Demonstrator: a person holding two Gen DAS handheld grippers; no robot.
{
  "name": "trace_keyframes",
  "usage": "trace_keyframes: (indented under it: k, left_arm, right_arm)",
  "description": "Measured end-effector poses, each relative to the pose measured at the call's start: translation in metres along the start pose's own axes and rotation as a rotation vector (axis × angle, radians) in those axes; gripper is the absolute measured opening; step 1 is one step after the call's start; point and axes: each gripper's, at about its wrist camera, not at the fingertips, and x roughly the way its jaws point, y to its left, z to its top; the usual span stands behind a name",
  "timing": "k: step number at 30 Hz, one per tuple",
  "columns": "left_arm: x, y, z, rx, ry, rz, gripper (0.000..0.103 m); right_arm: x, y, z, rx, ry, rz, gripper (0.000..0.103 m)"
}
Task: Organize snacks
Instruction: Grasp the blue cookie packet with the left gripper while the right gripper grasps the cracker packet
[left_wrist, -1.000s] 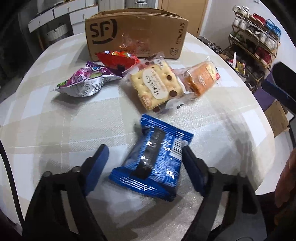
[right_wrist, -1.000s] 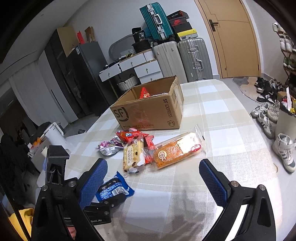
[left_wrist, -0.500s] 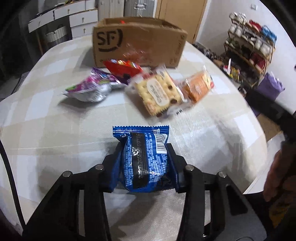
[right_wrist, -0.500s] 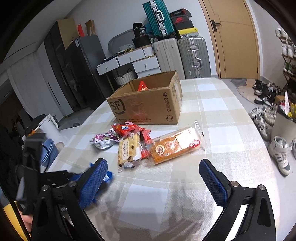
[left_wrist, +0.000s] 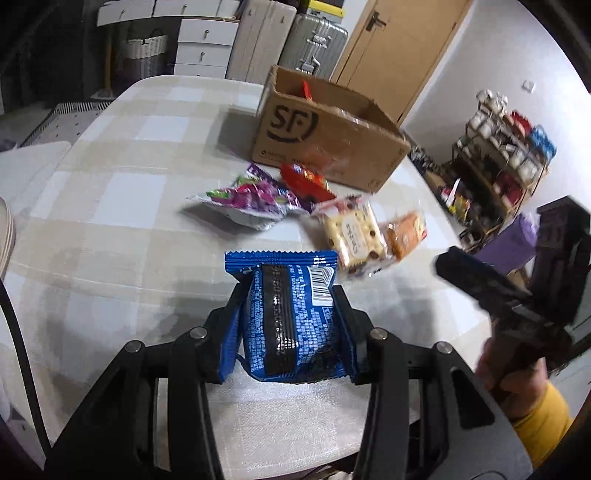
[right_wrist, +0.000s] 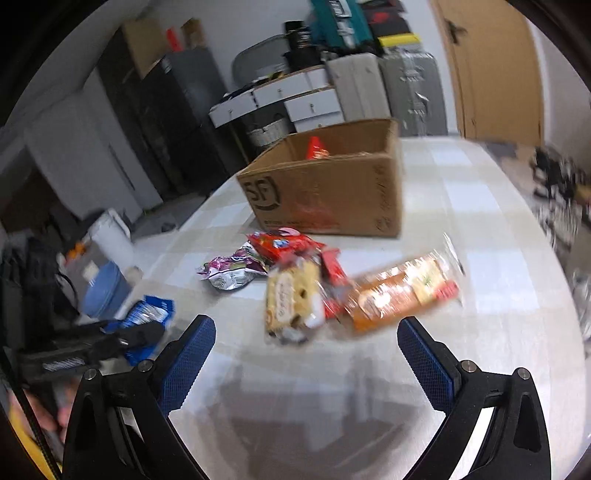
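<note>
Desk (left_wrist: 110, 229): rounded edge, pale checked cloth.

Background, left wrist view:
- White drawer unit (left_wrist: 201, 48) at 12 o'clock; wicker basket (left_wrist: 144, 48) just beside it at 11.
- Two grey suitcases (left_wrist: 288, 40) upright, touching, against the wall.
- Wooden door (left_wrist: 402, 55) at 1 o'clock.
- Shoe rack (left_wrist: 506, 147) at 3 o'clock, loaded with shoes.

Right wrist view (blurred):
- Teal suitcase (right_wrist: 340, 22) on top of the drawers, at 12.
- Dark cabinet (right_wrist: 147, 122) at 10.
- Blue bin (right_wrist: 105, 291) on the floor at 9.
</note>
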Motion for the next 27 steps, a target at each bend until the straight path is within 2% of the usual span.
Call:
trace_keyframes:
  k: [5,9,12,15,19,24,25,27]
  left_arm:
    - [-0.025,0.015,0.004,-0.039,-0.042,-0.046,0.041]
    - [-0.039,0.033,0.009,-0.084,-0.065,-0.077,0.041]
    - [-0.044,0.042,0.009,-0.104,-0.058,-0.093,0.041]
    - [-0.047,0.045,0.007,-0.107,-0.049,-0.1,0.041]
    - [-0.049,0.042,0.006,-0.098,-0.049,-0.111,0.041]
    - [-0.043,0.036,0.005,-0.084,-0.035,-0.101,0.041]
    - [-0.042,0.036,0.005,-0.083,-0.034,-0.098,0.041]
    - [-0.039,0.036,0.005,-0.087,-0.031,-0.093,0.041]
  right_arm:
    - [0.043,0.029,0.014,-0.091,0.065,-0.074,0.101]
    - [0.07,0.036,0.022,-0.12,0.094,-0.065,0.101]
    - [0.088,0.052,0.021,-0.247,0.102,-0.21,0.101]
    - [0.102,0.057,0.016,-0.262,0.14,-0.228,0.099]
    - [0.112,0.06,0.013,-0.306,0.16,-0.309,0.082]
    - [0.114,0.06,0.009,-0.319,0.171,-0.316,0.068]
    - [0.113,0.062,0.008,-0.334,0.171,-0.331,0.061]
    - [0.112,0.062,0.004,-0.36,0.165,-0.349,0.058]
